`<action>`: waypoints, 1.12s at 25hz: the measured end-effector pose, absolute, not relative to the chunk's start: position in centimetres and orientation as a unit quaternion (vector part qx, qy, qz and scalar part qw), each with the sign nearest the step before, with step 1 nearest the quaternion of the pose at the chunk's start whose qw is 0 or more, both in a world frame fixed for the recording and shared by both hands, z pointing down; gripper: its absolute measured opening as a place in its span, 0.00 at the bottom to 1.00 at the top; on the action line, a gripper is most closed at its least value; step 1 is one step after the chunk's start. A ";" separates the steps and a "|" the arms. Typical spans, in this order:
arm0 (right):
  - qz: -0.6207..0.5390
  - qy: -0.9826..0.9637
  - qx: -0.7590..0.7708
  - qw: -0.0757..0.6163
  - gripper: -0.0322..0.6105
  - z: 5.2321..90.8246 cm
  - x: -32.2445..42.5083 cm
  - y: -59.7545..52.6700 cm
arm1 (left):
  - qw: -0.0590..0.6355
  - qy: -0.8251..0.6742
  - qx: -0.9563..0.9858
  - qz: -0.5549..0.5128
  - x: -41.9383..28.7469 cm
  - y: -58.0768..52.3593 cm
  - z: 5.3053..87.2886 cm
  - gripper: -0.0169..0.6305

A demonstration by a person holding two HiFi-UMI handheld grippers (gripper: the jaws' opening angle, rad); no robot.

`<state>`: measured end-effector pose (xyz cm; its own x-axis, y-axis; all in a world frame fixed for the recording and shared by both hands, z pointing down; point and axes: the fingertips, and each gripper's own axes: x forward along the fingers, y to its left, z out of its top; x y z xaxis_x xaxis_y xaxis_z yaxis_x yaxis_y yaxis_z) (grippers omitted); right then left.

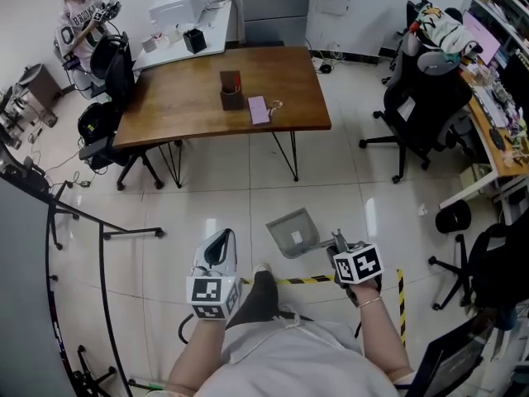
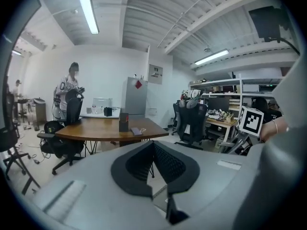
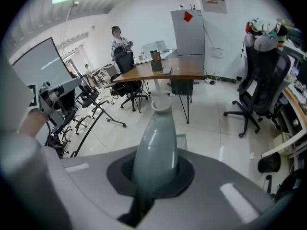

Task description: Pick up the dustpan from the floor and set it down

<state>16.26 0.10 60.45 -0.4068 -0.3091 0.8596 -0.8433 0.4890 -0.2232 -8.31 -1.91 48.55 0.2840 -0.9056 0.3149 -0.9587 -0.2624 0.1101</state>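
Note:
The grey dustpan (image 1: 293, 231) is low over the tiled floor just ahead of me, its pan toward the table; I cannot tell whether it touches the tiles. My right gripper (image 1: 337, 240) is shut on its handle. In the right gripper view the rounded grey handle (image 3: 156, 143) runs out from between the jaws of the right gripper (image 3: 154, 174), with an edge of the pan (image 3: 183, 141) beyond it. My left gripper (image 1: 221, 240) is to the left of the pan, apart from it, shut and holding nothing. In its own view the left gripper (image 2: 153, 146) points almost level toward the table.
A wooden table (image 1: 207, 98) with a pen holder stands ahead. Black office chairs (image 1: 421, 98) and a cluttered desk are at the right. A black rack frame (image 1: 99, 246) stands at the left. Black-yellow tape (image 1: 310, 279) marks the floor by my shoe (image 1: 260, 292). A person (image 1: 78, 23) sits at the back left.

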 end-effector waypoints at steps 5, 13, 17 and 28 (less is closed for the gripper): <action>0.370 -0.738 0.398 0.401 0.05 62.9 15.4 -4.9 | 0.177 -0.588 0.783 0.105 -10.3 -8.6 51.6 0.05; 0.386 -0.712 0.454 0.372 0.05 66.6 14.2 -14.1 | 0.210 -0.539 0.810 0.099 -10.6 -16.2 53.3 0.05; 0.396 -0.695 0.479 0.361 0.05 70.1 14.5 -17.8 | 0.190 -0.541 0.812 0.106 -11.0 -17.9 53.7 0.05; 0.423 -0.674 0.494 0.350 0.05 80.0 16.0 -25.0 | 0.201 -0.560 0.794 0.126 -10.6 -22.6 61.0 0.05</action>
